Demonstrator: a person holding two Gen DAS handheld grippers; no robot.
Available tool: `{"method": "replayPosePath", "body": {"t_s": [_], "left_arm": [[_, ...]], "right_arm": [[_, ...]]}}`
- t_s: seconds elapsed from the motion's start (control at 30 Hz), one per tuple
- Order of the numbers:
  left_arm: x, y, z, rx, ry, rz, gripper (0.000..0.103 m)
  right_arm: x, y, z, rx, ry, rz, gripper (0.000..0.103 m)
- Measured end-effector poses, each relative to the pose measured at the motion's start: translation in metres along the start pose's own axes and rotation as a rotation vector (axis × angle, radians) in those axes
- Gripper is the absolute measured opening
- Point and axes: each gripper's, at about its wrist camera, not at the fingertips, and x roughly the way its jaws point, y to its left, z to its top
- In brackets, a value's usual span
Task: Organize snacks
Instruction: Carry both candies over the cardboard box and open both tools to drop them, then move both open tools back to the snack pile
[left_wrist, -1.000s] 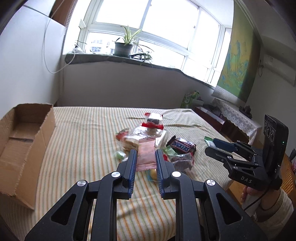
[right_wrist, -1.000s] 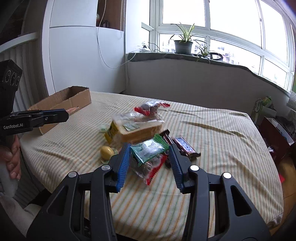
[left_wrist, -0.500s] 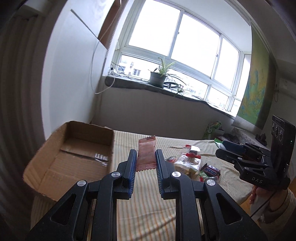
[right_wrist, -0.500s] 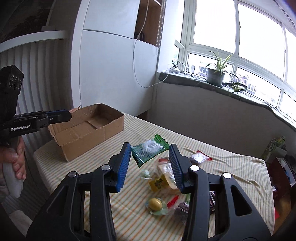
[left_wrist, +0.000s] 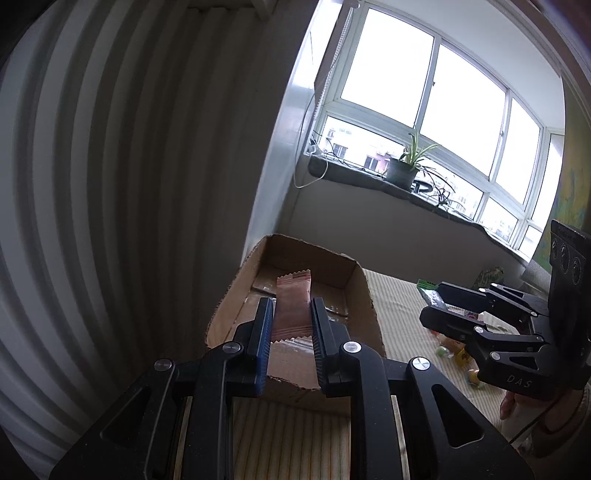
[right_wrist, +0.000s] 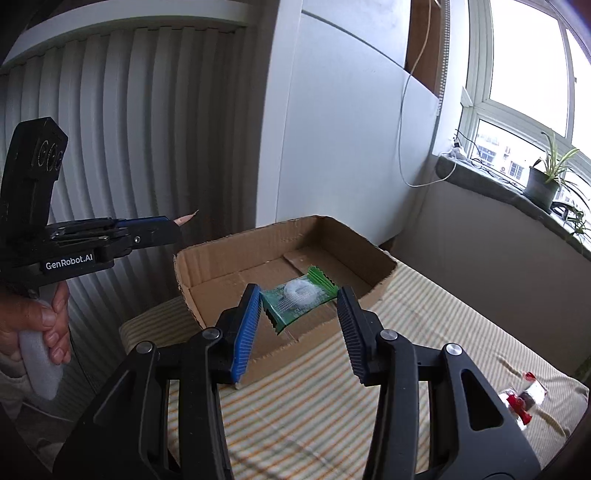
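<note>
My left gripper (left_wrist: 290, 314) is shut on a pink snack packet (left_wrist: 293, 299) and holds it above the open cardboard box (left_wrist: 364, 291). My right gripper (right_wrist: 299, 299) is shut on a green snack packet (right_wrist: 299, 297) and holds it over the near side of the same box (right_wrist: 207, 266). The left gripper also shows at the left of the right wrist view (right_wrist: 170, 229), with the pink packet's tip sticking out. The right gripper shows at the right of the left wrist view (left_wrist: 430, 302). The box stands at the left end of the striped tablecloth (right_wrist: 424, 332).
Loose snacks lie on the cloth to the right (left_wrist: 448, 345), and a red-ended wrapped snack (right_wrist: 522, 400) lies at the far right. A ribbed white wall (right_wrist: 129, 147) and a white cabinet (right_wrist: 351, 147) stand behind the box. A window sill with a potted plant (right_wrist: 541, 181) runs beyond.
Both grippers have swung left from the snack pile to above the cardboard box, each still holding its packet.
</note>
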Motion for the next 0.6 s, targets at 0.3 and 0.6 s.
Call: {"method": "replayPosePath", "body": {"t_s": [0.3,0.6], "left_arm": [[0.042,0.011,0.003,-0.014,0.057,-0.017,0.019],[0.041,0.019,0.0,-0.055,0.076,0.041,0.062]], "right_arm": [[0.047,0.001,0.006,-0.005,0.039,0.056,0.045],[0.069,0.0,-0.015,-0.025,0.087,0.03,0.064]]}}
